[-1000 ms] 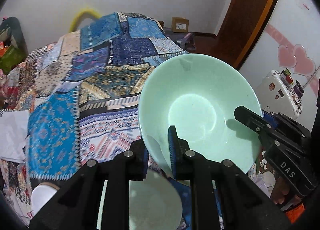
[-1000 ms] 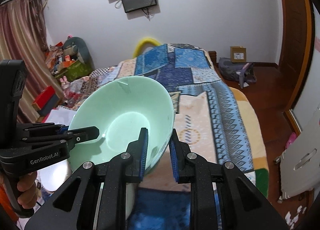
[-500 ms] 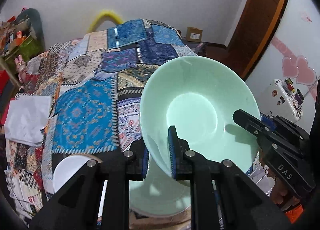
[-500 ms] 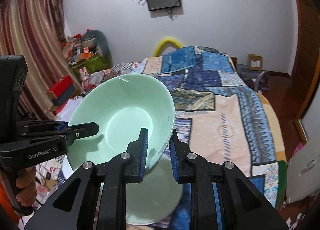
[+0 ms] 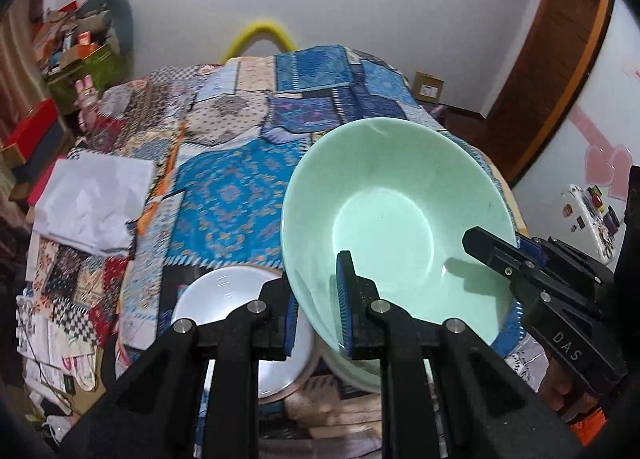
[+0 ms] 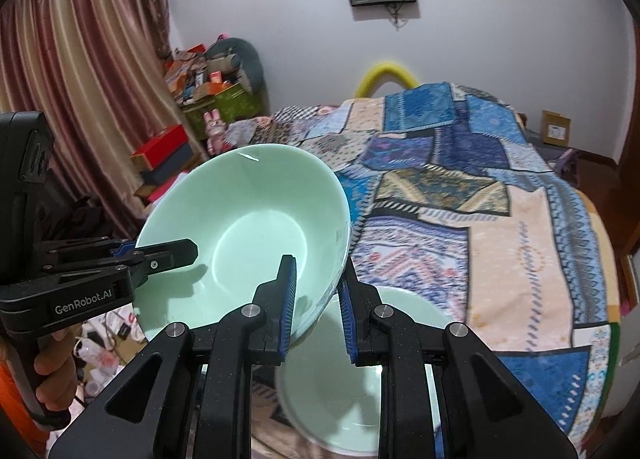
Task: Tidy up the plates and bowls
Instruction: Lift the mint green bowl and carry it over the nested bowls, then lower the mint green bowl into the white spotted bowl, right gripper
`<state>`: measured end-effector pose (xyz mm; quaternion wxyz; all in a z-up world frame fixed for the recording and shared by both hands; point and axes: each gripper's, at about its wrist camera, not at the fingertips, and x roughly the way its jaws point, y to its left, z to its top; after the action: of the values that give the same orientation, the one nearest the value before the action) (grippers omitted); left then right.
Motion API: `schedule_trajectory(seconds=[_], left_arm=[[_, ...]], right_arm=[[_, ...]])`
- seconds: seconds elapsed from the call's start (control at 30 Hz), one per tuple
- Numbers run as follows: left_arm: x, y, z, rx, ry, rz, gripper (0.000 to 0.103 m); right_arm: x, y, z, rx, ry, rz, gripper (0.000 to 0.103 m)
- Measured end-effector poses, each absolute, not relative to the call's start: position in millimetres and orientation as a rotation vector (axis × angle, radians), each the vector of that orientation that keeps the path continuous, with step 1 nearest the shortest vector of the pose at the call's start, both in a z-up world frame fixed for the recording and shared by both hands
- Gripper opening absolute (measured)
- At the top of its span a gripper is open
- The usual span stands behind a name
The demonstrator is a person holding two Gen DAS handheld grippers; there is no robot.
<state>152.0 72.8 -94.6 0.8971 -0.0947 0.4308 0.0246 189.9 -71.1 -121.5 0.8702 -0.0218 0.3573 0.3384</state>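
Observation:
A pale green bowl [image 5: 396, 215] is held in the air, tilted, by both grippers. My left gripper [image 5: 316, 311] is shut on its near left rim. My right gripper [image 6: 316, 299] is shut on its right rim [image 6: 256, 227]; it also shows in the left wrist view [image 5: 504, 255], as the left one does in the right wrist view [image 6: 168, 255]. Below lie a second green dish [image 6: 360, 379] and a white plate [image 5: 224, 295] to its left.
A patchwork quilt [image 5: 240, 179] covers the bed ahead. A white cloth [image 5: 92, 203] lies on its left side. Boxes and clutter [image 6: 208, 87] stand by the curtain at left. A wooden door [image 5: 548, 71] is at right.
Both grippers have lifted and pulled the green bowl back. The white plate and the green dish below have come into fuller view.

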Motion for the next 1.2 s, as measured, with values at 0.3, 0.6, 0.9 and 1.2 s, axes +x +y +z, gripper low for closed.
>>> schedule_trajectory(seconds=[0.3,0.6,0.9,1.2], left_arm=[[128,116,-119,-0.235,0.928,0.118,0.017],[122,145,-153,-0.282,0.991,0.152,0.017],[124,162,-191,-0.315,1.068,0.163,0.017],[125,169,-217,-0.333,1.12,0.166,0.017]], right_arm=[[183,-31,-144,-0.074,0.806,0.766,0.019],[183,-6,-171,-0.097,0.884,0.792,0.019],[184,9,-200,-0.121,0.968,0.795,0.019],[185,15,-215,-0.132,1.014,0.796,0.019]])
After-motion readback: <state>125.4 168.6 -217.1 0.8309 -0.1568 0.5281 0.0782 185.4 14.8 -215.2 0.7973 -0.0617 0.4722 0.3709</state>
